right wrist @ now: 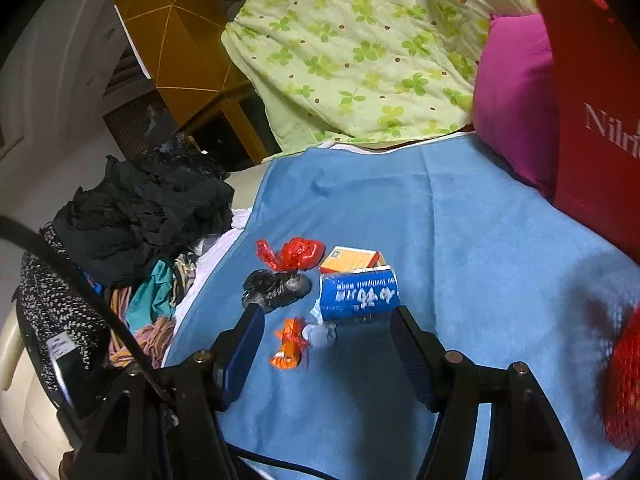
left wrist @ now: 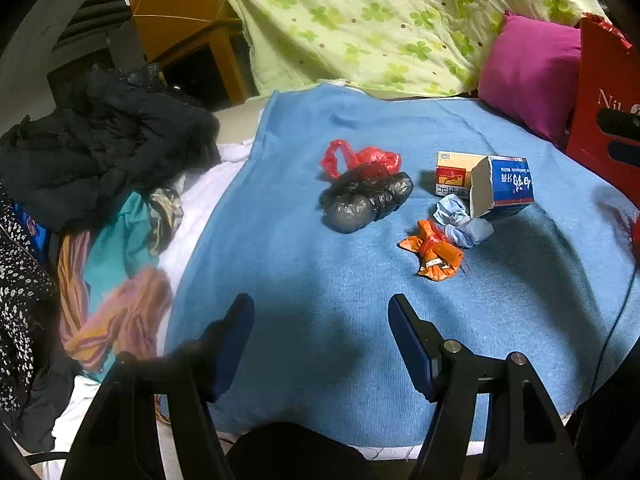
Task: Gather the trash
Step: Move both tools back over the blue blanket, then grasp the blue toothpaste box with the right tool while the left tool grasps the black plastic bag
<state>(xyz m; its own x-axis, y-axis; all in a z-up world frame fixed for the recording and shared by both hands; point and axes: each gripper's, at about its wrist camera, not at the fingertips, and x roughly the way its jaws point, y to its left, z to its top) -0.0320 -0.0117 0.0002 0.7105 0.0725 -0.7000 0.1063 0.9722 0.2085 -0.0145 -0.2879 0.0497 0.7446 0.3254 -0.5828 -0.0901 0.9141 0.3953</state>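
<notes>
Both pairs of tongs hang above a blue fleece blanket (left wrist: 304, 264) spread over the bed, and neither one holds anything. The left gripper (left wrist: 321, 312) has its dark blue pads spread wide, with only bare blanket between them. The right gripper (right wrist: 327, 320) is spread just as wide, over the near edge of the litter.

The rubbish lies in a loose cluster near the middle of the blanket. A crumpled grey-black plastic bag (left wrist: 366, 202) sits to the left, with a knotted red plastic bag (left wrist: 360, 158) touching its far side. To the right, an opened blue-and-white cardboard box (left wrist: 502, 186) leans against a small orange-and-white carton (left wrist: 454, 172). In front of them lie a scrunched pale blue face mask (left wrist: 460, 220) and, touching it, a crinkled orange foil wrapper (left wrist: 434, 256).

A heap of dark clothes (left wrist: 104, 152) borders the blanket on the left. A magenta cushion (left wrist: 528, 76) and a red paper carrier bag (left wrist: 608, 120) stand at the far right, and a green clover-print quilt (left wrist: 360, 24) lies behind.
</notes>
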